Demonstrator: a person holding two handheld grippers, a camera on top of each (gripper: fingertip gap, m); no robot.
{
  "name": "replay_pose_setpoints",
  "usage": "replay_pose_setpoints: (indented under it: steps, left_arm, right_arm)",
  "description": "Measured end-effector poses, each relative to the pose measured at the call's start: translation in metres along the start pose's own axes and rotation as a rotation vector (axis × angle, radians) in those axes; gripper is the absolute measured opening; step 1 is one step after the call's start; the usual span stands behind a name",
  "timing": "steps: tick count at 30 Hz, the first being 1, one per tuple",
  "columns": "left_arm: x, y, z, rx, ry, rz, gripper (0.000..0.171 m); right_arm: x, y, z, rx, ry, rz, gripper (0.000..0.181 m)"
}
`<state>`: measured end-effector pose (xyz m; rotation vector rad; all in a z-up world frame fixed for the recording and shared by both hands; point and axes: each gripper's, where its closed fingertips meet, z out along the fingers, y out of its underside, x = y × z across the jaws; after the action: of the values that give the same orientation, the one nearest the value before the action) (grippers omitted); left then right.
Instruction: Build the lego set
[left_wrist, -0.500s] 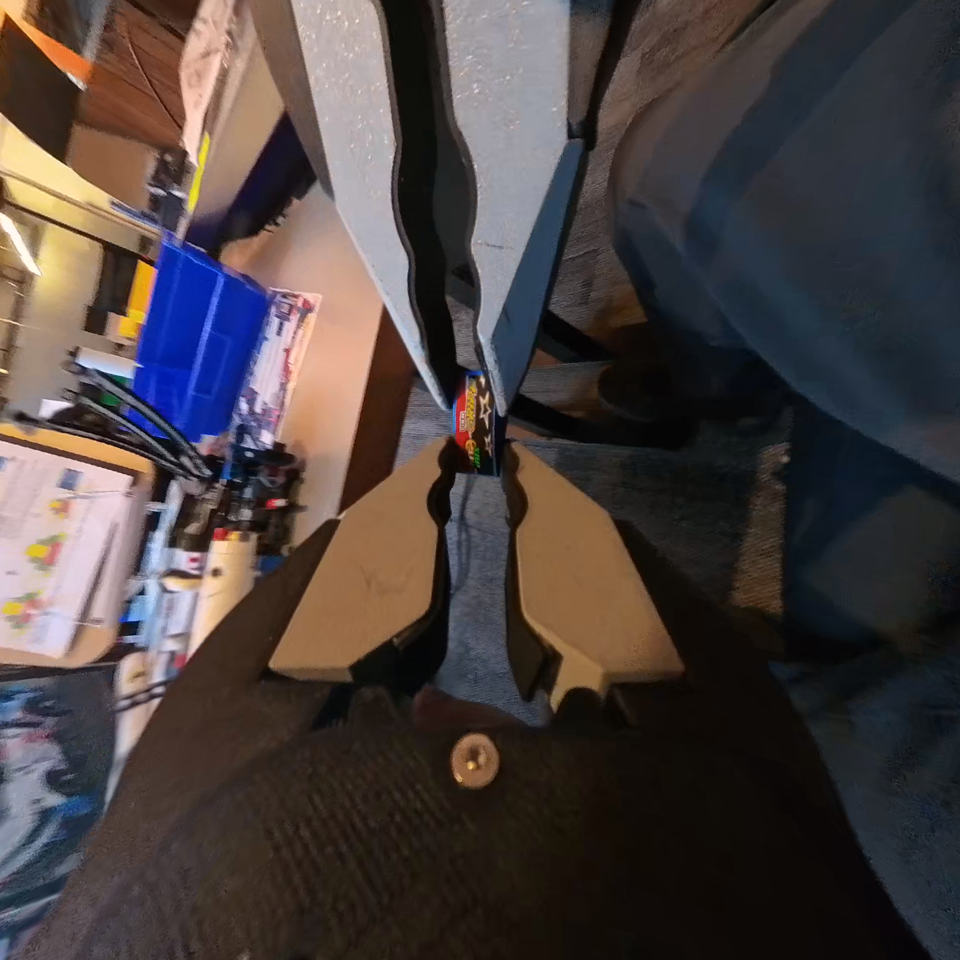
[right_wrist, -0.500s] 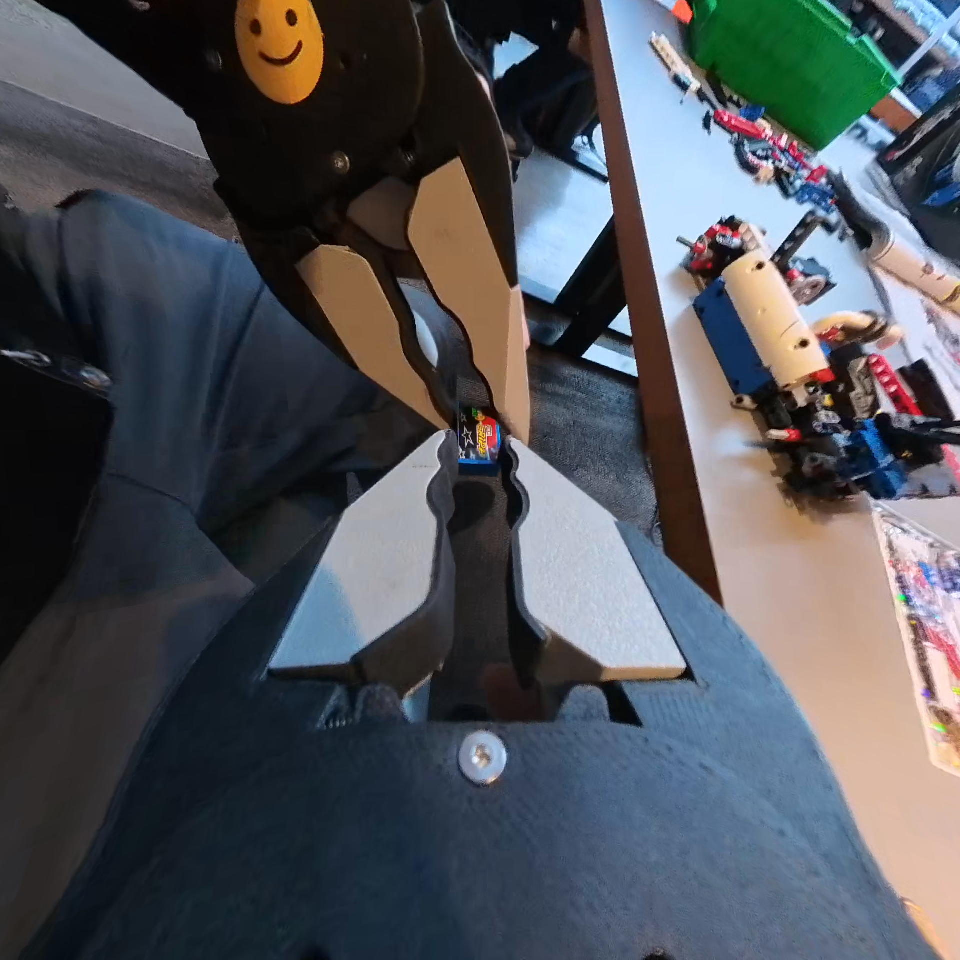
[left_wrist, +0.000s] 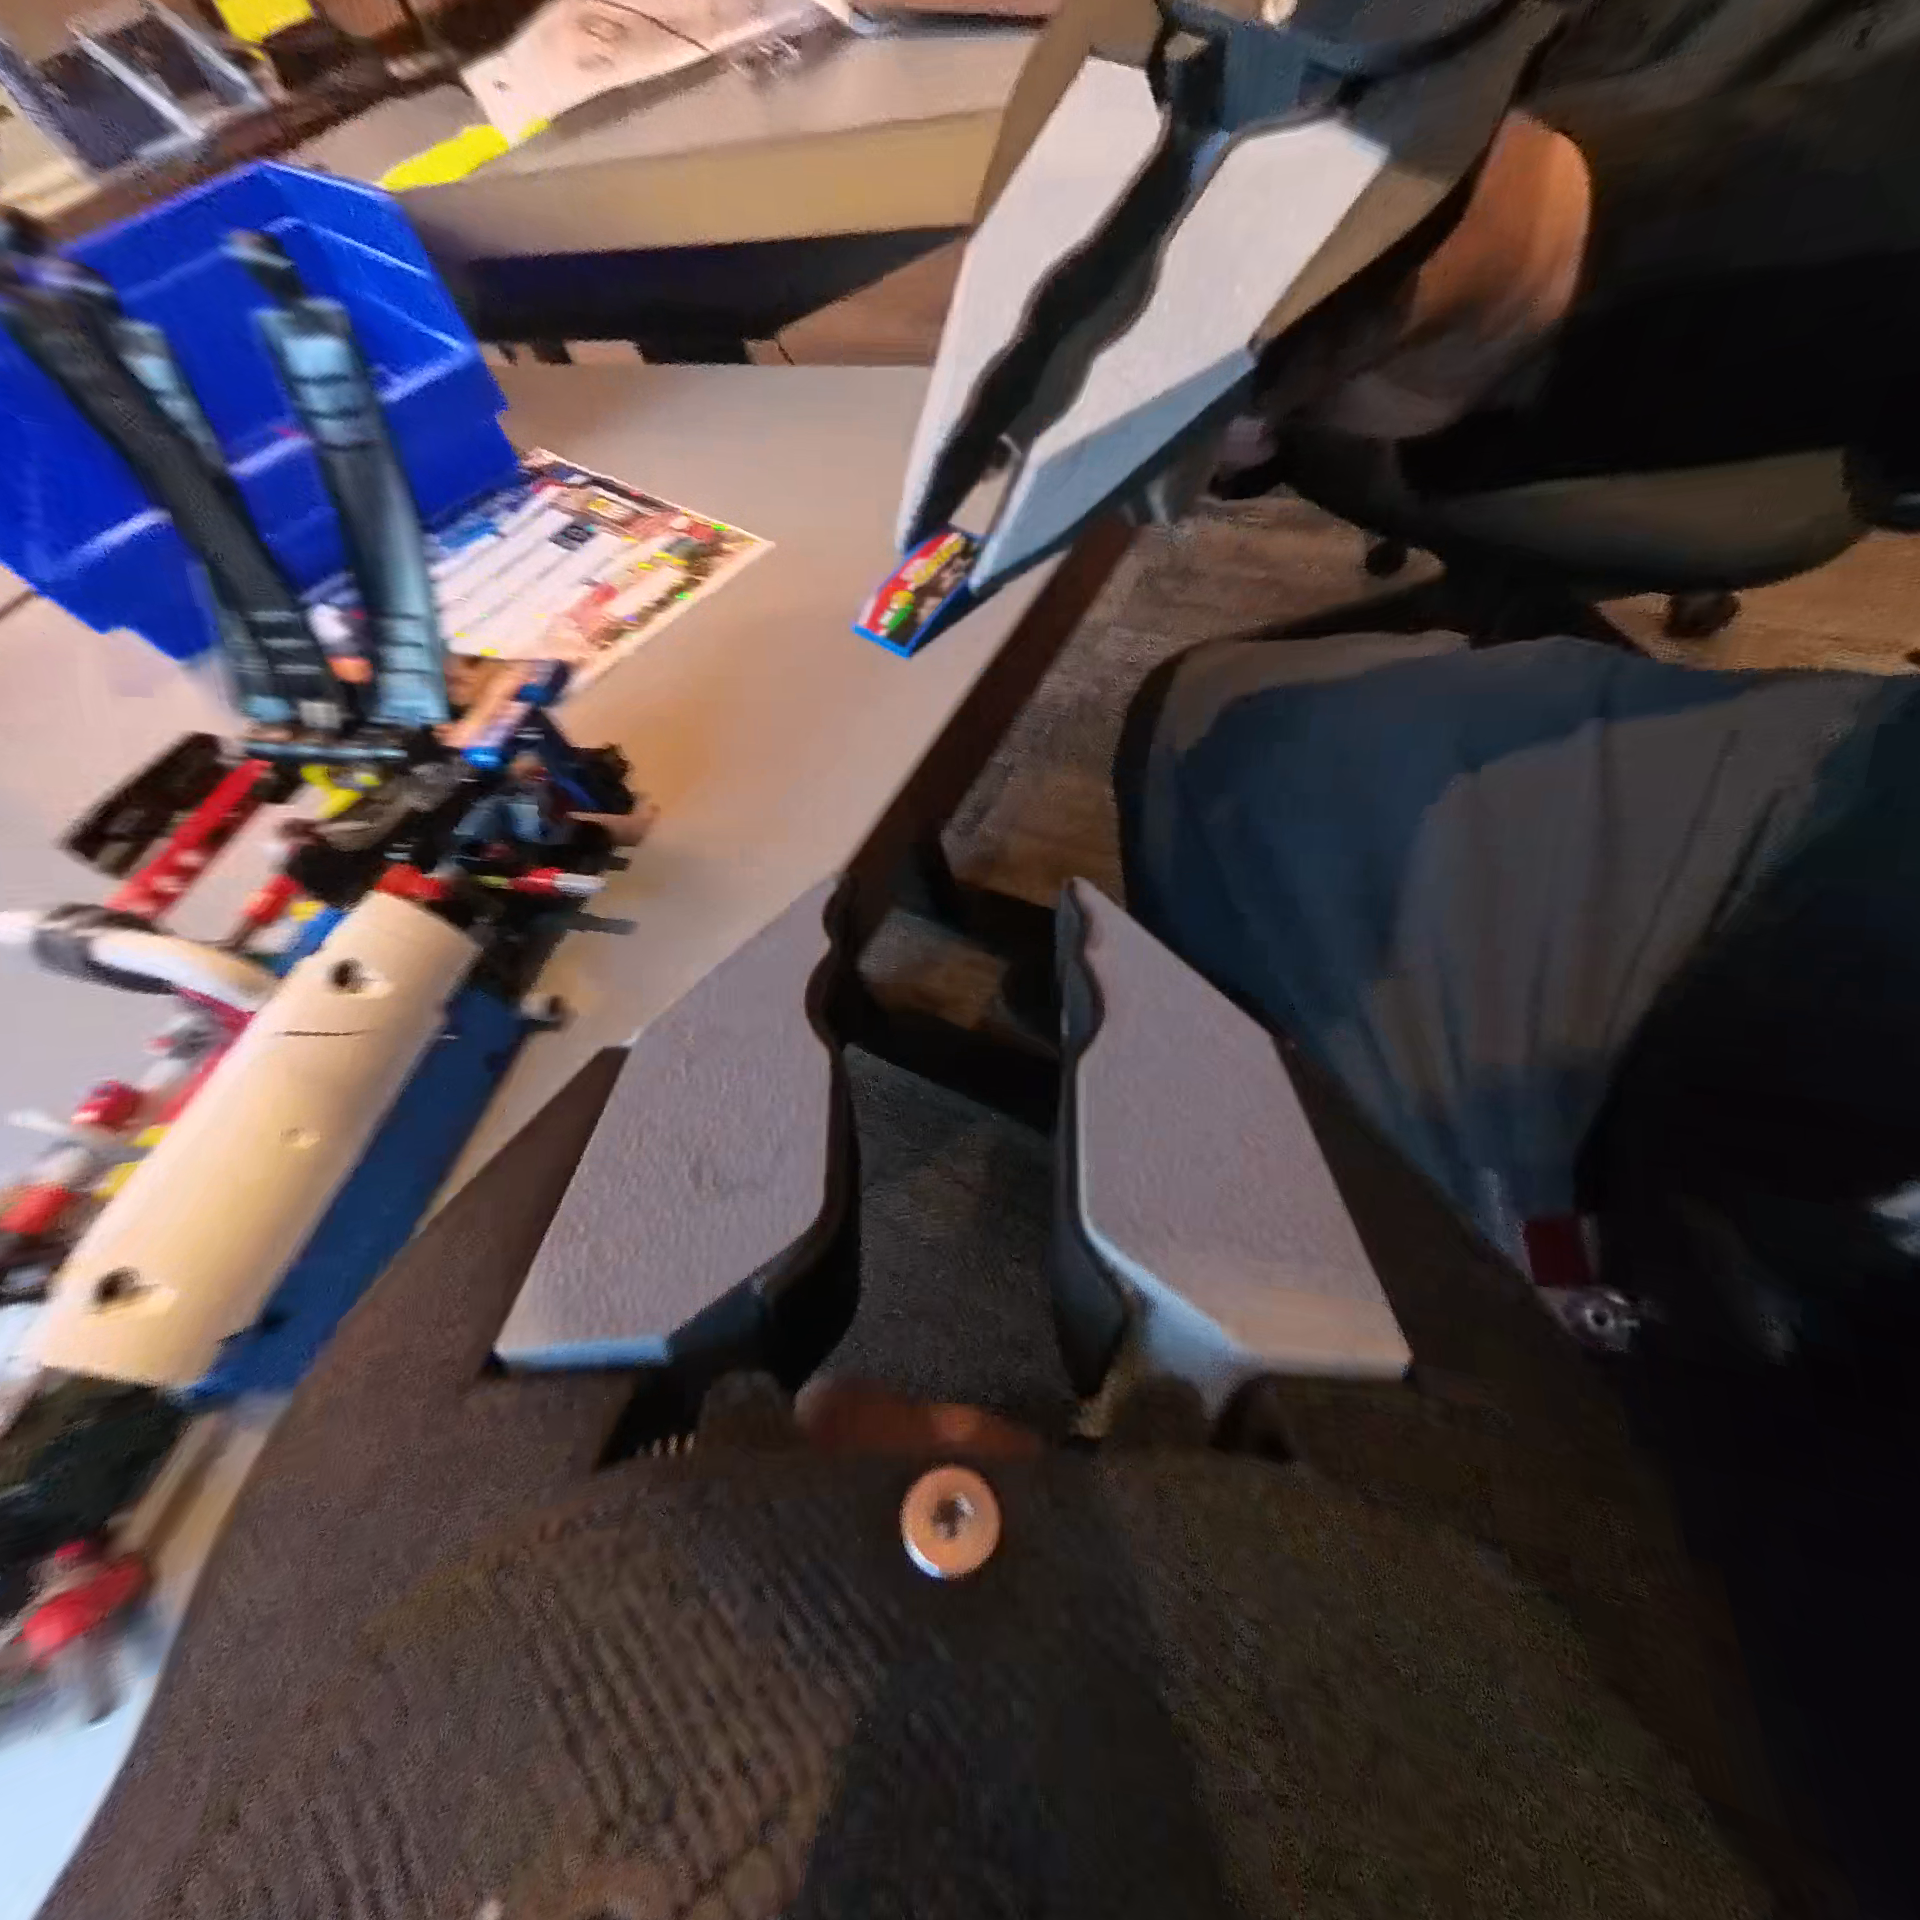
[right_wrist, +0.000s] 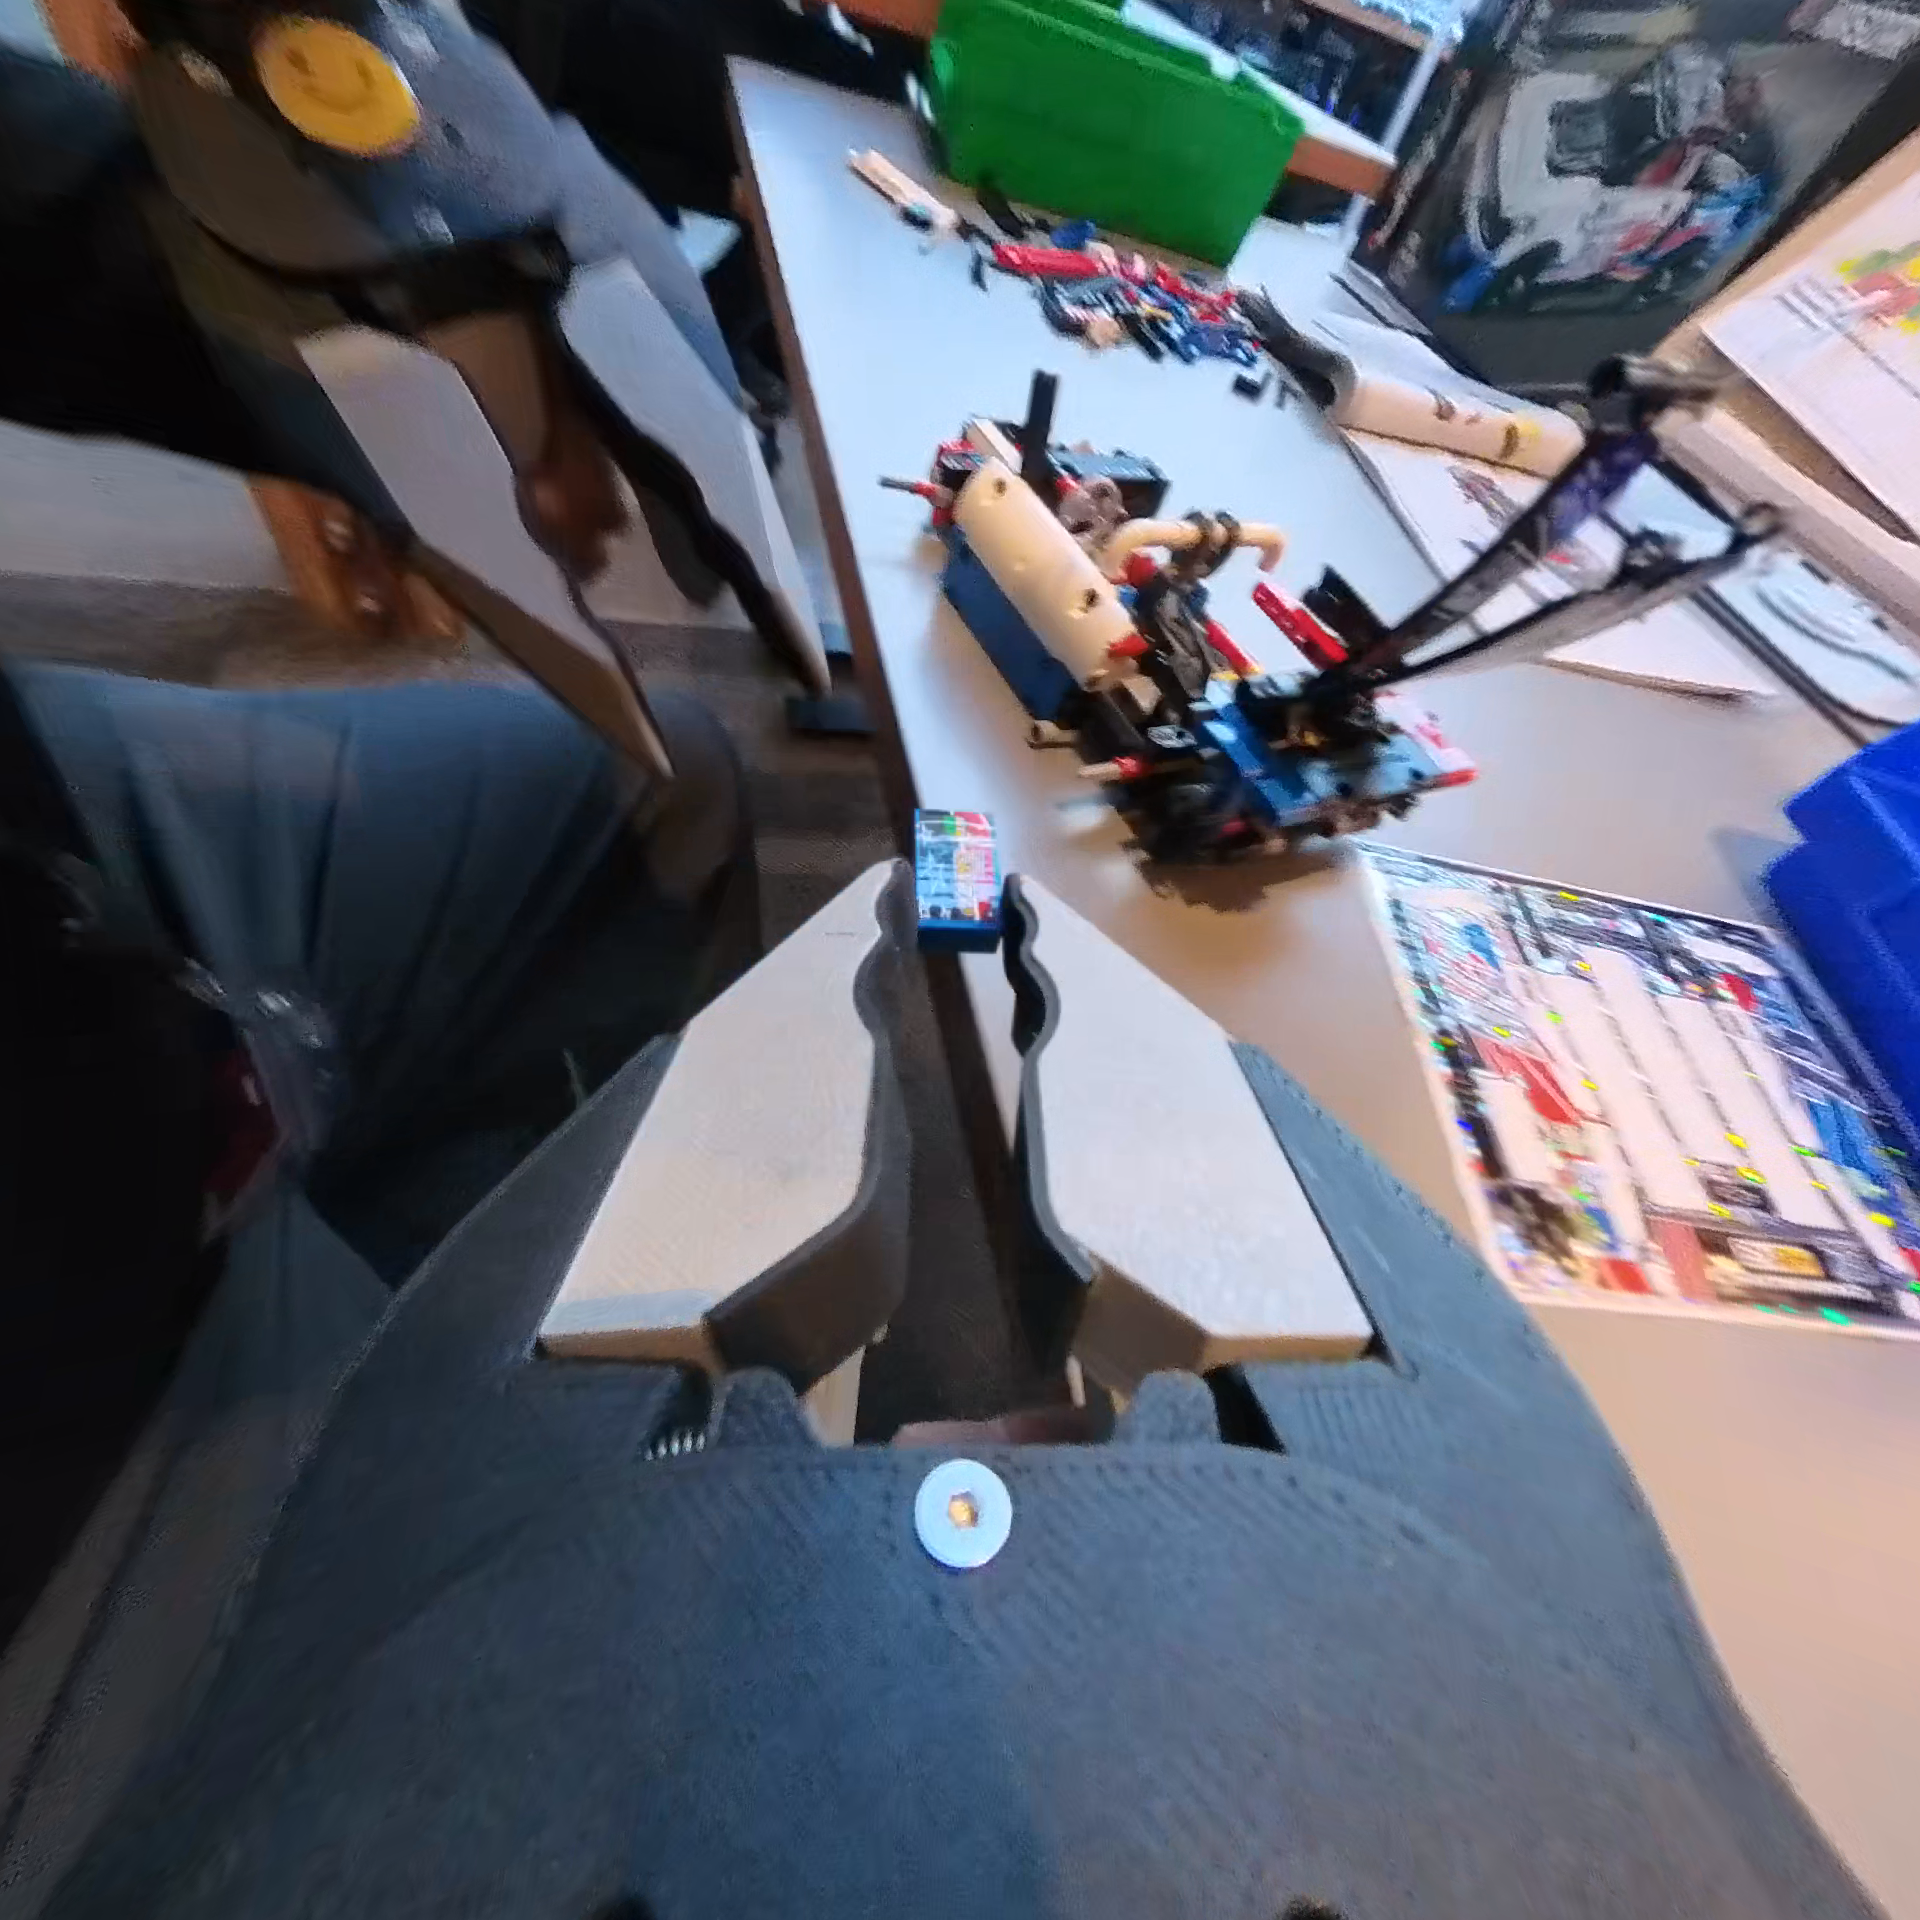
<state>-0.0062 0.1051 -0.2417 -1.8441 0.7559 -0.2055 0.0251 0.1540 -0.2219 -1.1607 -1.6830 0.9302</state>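
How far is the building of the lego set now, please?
Partly done: the half-built model, with a white tube and blue base, stands on the table. In hand: the right gripper holds a small blue piece with a printed face at the table edge; the left gripper is open and empty. Left: this piece is not yet on the model, and loose parts lie near the green bin.

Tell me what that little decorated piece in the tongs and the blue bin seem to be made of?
The decorated piece looks like hard blue plastic carrying a glossy printed sticker; its edges are crisp and the face colourful. The blue bin looks like moulded plastic, uniformly coloured with ribbed walls, though blur hides its finish.
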Motion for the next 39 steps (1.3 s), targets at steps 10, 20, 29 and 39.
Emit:
replay_pose_setpoints:
  steps: [10, 20, 29, 39]
  left_arm:
    - [-0.026, 0.027, -0.022, -0.113, -0.092, -0.135, 0.033]
    - [0.001, 0.087, -0.065, -0.26, -0.203, -0.286, 0.032]
    - [0.007, 0.096, -0.083, -0.262, -0.266, -0.325, 0.032]
    - [-0.035, 0.106, -0.085, -0.218, -0.357, -0.452, 0.033]
  right_arm:
    - [0.065, 0.052, 0.004, -0.37, 0.104, -0.055, 0.015]
    - [0.064, 0.078, 0.002, -0.488, 0.061, 0.093, 0.015]
    - [0.059, 0.087, -0.008, -0.449, 0.103, 0.143, 0.027]
    - [0.064, 0.09, -0.01, -0.347, 0.092, 0.22, 0.046]
